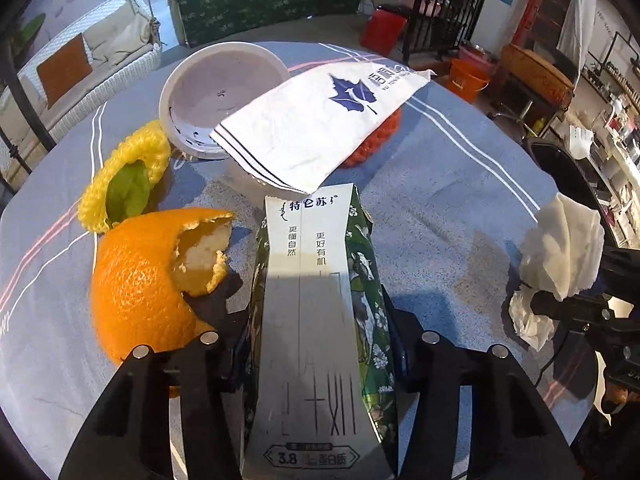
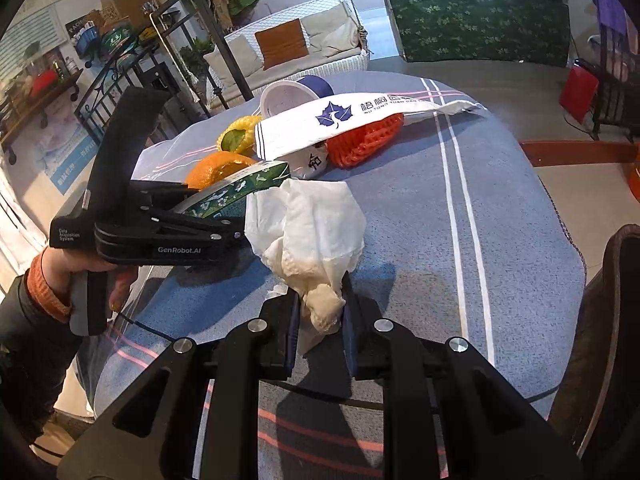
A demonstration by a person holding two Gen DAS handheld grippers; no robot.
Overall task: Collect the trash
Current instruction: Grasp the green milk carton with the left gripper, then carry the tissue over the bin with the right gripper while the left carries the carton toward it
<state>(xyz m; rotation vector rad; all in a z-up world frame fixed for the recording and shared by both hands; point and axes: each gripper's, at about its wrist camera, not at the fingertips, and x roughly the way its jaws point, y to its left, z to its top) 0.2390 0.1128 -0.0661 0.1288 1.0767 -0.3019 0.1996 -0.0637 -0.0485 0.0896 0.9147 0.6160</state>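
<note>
Blue-grey cloth with white and pink stripes covers the round table (image 2: 500,240), and the rubbish sits in a loose cluster on it. The left gripper (image 1: 320,344) has its jaws closed on a flattened milk carton (image 1: 316,320), green-printed on the sides and silver-white on top, one pad pressing each edge. Just beside the carton lies an orange peel (image 1: 140,276), with a yellow foam net (image 1: 132,168) holding a green leaf behind it. Farther back, a white paper bag (image 1: 320,128) with a blue leaf logo leans over a tipped white paper cup (image 1: 216,92) and a red foam net (image 2: 364,144). The right gripper (image 2: 320,320) has its jaws narrow, pinching a crumpled white tissue (image 2: 312,236) whose bunched end sits between the pads. A hand (image 2: 80,268) in an orange cuff grips the left tool's handle.
</note>
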